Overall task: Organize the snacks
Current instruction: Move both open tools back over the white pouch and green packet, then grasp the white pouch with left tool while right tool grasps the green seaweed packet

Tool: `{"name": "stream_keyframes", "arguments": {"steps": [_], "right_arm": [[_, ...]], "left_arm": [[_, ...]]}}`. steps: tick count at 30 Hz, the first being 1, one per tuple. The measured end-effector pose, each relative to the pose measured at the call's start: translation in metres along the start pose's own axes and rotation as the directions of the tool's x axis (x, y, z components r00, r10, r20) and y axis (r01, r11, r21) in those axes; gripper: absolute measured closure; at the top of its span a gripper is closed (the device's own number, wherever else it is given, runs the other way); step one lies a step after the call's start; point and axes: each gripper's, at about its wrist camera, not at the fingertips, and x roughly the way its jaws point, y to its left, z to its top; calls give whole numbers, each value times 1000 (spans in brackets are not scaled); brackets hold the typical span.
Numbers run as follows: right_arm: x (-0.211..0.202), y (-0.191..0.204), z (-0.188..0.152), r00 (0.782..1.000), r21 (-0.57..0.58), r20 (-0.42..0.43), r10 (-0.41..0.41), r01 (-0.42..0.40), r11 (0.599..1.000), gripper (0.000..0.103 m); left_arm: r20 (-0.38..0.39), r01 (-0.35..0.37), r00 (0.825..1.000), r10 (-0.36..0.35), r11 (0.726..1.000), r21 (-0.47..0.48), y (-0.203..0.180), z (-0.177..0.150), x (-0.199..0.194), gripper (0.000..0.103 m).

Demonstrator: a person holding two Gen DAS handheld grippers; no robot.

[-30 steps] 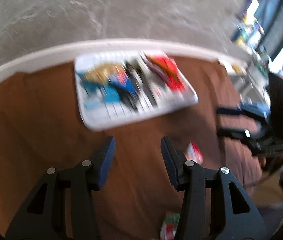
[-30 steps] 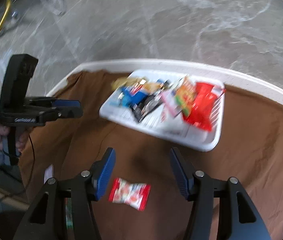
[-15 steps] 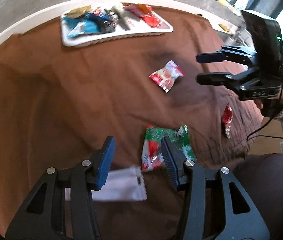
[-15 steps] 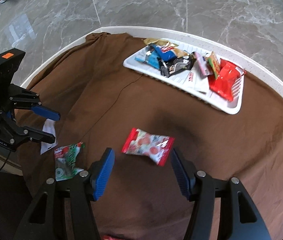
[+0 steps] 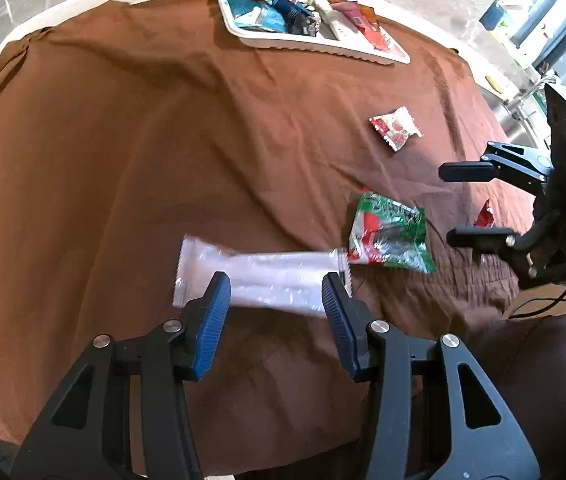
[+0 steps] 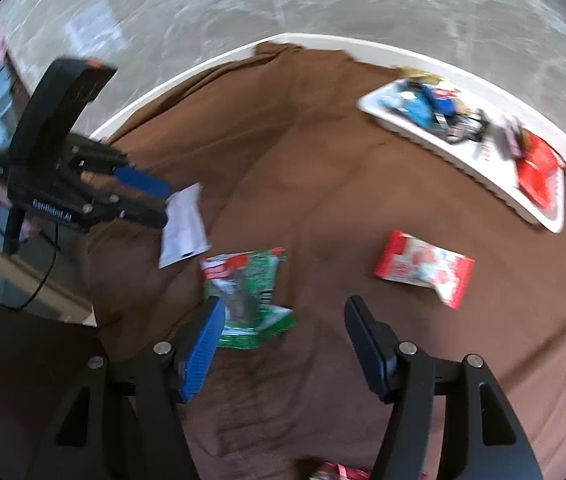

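Note:
A white tray [image 5: 363, 53] filled with several snack packets sits at the far side of the brown cloth; it also shows in the right wrist view [image 6: 411, 136]. A long white packet [image 5: 263, 276] lies flat between the tips of my open, empty left gripper [image 5: 275, 292]. A green and red packet [image 5: 389, 236] lies just right of it and in the right wrist view [image 6: 249, 292] sits by the left finger of my open, empty right gripper [image 6: 283, 316]. A red and white packet [image 5: 396, 127] lies mid-cloth, also seen in the right wrist view [image 6: 425, 268].
A small red packet [image 5: 485, 216] lies near the cloth's near right edge, behind the right gripper [image 5: 479, 206]. The round table's white rim [image 6: 187, 76] borders the cloth. The left gripper [image 6: 139, 196] hovers over the white packet [image 6: 185, 226] in the right wrist view.
Both grippers pulled back from the tray toward the near side of the table. My left gripper came down over the white packet; my right swung left toward the green packet.

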Motion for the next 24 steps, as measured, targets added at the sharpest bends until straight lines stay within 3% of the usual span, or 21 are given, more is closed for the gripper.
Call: {"name": "stream_keyframes", "arguments": {"steps": [6, 9, 12, 15, 18, 21, 24], "right_arm": [[20, 23, 8, 1000, -88, -28, 13, -15, 996, 38], [23, 29, 11, 1000, -113, -29, 1, -4, 994, 38], [19, 25, 12, 1000, -79, -11, 18, -18, 997, 38], [15, 19, 11, 1000, -51, -2, 13, -13, 999, 38], [8, 15, 6, 1000, -25, 4, 1, 0, 1000, 38], [1, 10, -2, 1000, 9, 6, -11, 11, 1000, 38], [-8, 2, -14, 1000, 68, 6, -26, 26, 997, 37]], "left_arm": [[-8, -38, 999, 39, 998, 54, -2, -12, -2, 57], [-17, -85, 996, 88, 987, 137, -9, -18, -3, 57], [-4, -125, 991, 131, 959, 255, -20, -22, -3, 57], [14, -184, 981, 194, 899, 398, -35, -21, 2, 57], [25, -226, 967, 253, 811, 540, -49, -19, 12, 57], [20, -241, 954, 298, 729, 641, -56, -15, 23, 57], [21, -243, 947, 321, 670, 702, -60, -11, 32, 57]]}}
